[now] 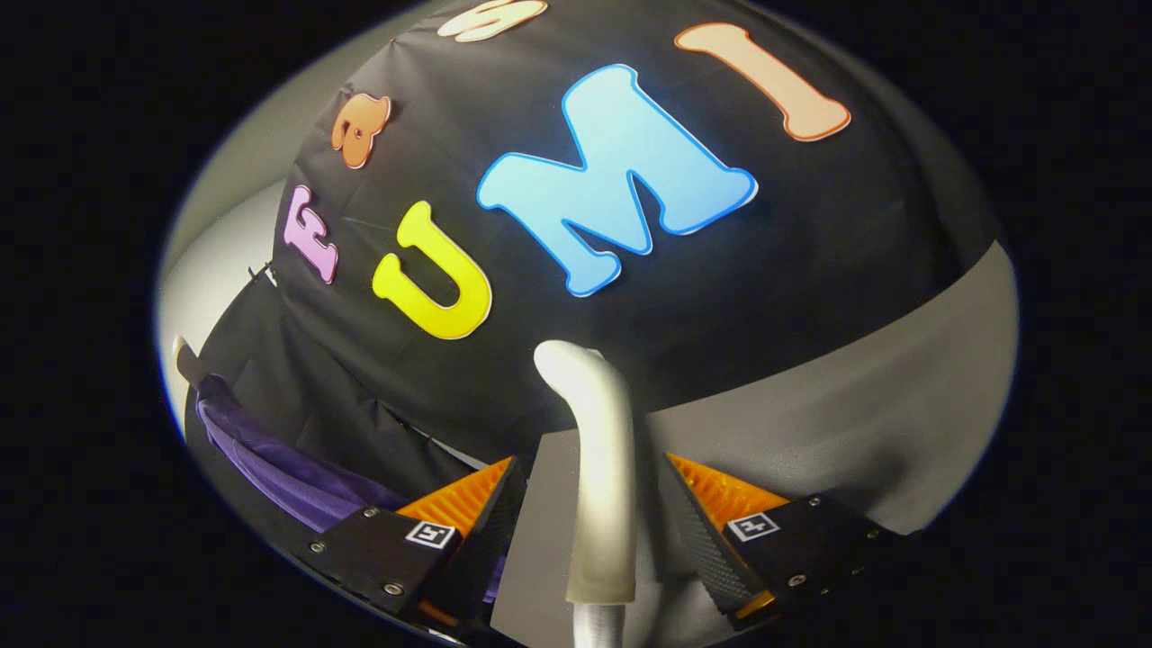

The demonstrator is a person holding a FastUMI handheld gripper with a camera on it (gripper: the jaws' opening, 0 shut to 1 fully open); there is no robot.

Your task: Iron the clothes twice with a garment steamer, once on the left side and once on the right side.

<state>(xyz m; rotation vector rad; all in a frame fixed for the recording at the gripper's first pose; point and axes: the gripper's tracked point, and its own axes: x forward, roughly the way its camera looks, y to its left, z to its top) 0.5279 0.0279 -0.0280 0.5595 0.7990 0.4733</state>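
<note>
Gripper (pixel 589 531) open around steamer handle (pixel 598 468); purple garment (pixel 288 468) beside; no legible labels.

the gripper (pixel 589 522) has its two fingers spread wide apart, pressing on nothing.

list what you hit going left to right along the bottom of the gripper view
purple garment → one finger → steamer handle, standing in the gap between the open jaws with neither finger touching it → other finger → grey surface
</note>
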